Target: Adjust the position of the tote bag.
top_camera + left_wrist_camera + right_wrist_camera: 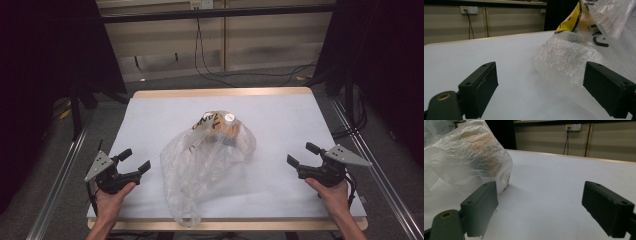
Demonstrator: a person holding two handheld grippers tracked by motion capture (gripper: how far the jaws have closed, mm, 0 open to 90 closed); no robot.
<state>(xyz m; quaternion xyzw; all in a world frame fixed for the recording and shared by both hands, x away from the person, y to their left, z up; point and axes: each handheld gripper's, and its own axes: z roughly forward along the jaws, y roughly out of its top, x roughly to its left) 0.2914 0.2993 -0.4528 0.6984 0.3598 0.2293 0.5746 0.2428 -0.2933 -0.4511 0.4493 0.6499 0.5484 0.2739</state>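
Observation:
A crumpled clear plastic bag (202, 162) lies in the middle of the white table (280, 115), its open end reaching the near edge. Inside its far end sits a yellow and brown packet with black letters (212, 122) and a small white cap (229, 118). My left gripper (134, 160) rests at the near left, open, with nothing between its jaws; the bag (574, 57) lies just beyond its right jaw. At the near right my right gripper (300, 154) stands open and empty, with the bag (466, 162) off to its left.
A wooden rim (220, 92) edges the table's far side. Metal rails (60, 172) run along both sides. Black cables (220, 75) trail on the floor behind, and dark curtains (45, 60) close in left and right.

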